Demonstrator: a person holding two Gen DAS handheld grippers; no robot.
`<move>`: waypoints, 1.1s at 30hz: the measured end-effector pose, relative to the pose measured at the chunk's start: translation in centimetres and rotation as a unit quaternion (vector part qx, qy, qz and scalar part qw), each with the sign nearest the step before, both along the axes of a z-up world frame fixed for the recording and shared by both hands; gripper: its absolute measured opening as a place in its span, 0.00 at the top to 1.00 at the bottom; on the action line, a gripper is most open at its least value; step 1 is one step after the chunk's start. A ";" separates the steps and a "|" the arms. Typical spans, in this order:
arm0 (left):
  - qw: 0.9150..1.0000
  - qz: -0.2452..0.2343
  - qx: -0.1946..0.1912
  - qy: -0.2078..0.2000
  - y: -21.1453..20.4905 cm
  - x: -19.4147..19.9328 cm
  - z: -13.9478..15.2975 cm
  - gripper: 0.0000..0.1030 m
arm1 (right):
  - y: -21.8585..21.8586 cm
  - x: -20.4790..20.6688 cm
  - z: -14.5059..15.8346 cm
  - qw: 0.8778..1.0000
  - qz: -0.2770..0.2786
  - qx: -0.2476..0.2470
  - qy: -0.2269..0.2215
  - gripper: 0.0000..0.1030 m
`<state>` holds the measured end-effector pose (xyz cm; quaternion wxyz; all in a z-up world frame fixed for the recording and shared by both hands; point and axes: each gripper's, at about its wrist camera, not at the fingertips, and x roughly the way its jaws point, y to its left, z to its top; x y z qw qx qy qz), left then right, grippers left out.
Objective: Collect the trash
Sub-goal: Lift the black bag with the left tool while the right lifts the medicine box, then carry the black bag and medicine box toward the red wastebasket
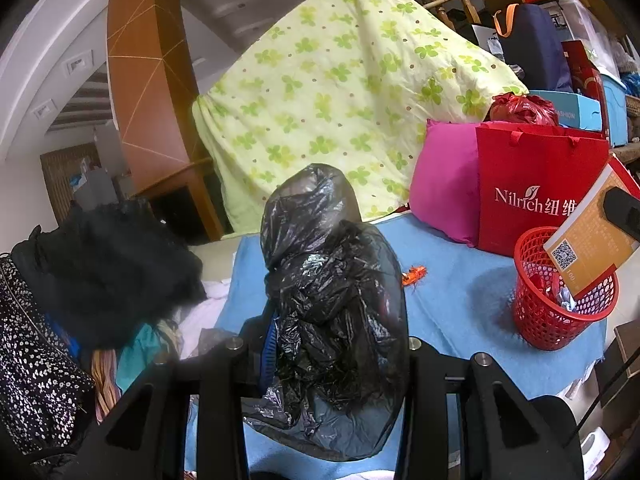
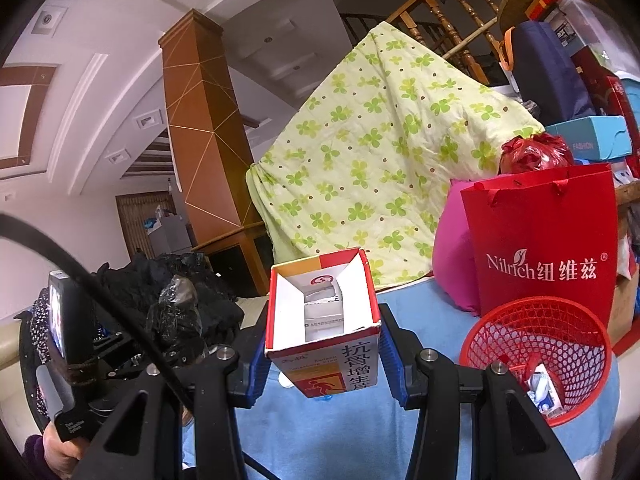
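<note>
**Both claws loaded: crumpled black bag on the left, opened carton on the right**

The left gripper (image 1: 336,344) is clamped on a crumpled black plastic bag (image 1: 332,300), which bulges up and out between the blue-padded fingers and hides most of them. From that claw, a small orange wrapper scrap (image 1: 415,274) lies on the blue cloth (image 1: 460,300) at about 1 o'clock, just past the bag. Further out at 3 o'clock stands the red mesh wastebasket (image 1: 560,312), with paper scraps inside it. The carton held by the other claw shows tilted over the basket's rim at the right edge of this view.

The right gripper (image 2: 322,356) is closed on an opened red, white and orange medicine carton (image 2: 322,320), its pads pressing the two side walls; the open top faces the camera, showing white packaging inside. At 3 o'clock, near the carton, the wastebasket (image 2: 540,360) holds small white and blue packets. Behind it at 2 o'clock stands a red Nilrich gift bag (image 2: 540,248), with a magenta cushion (image 2: 452,264) touching its left side. At 12 o'clock rises a clover-print quilt (image 2: 380,160). At 9 o'clock the left gripper appears with the black bag, a person's hand (image 2: 56,452) on its handle.
</note>
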<state>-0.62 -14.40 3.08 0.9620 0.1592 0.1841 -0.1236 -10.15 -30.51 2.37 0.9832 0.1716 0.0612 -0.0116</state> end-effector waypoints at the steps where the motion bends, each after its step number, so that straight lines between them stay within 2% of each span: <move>1: 1.000 0.001 0.001 -0.001 0.0 0.0 0.0 0.61 | 0.0 -0.1 0.0 1.000 -0.001 -0.001 0.000 0.51; 33: 1.000 -0.009 0.003 0.019 0.7 0.7 -0.9 0.61 | -1.1 -0.5 -0.4 1.000 0.001 0.019 0.002 0.51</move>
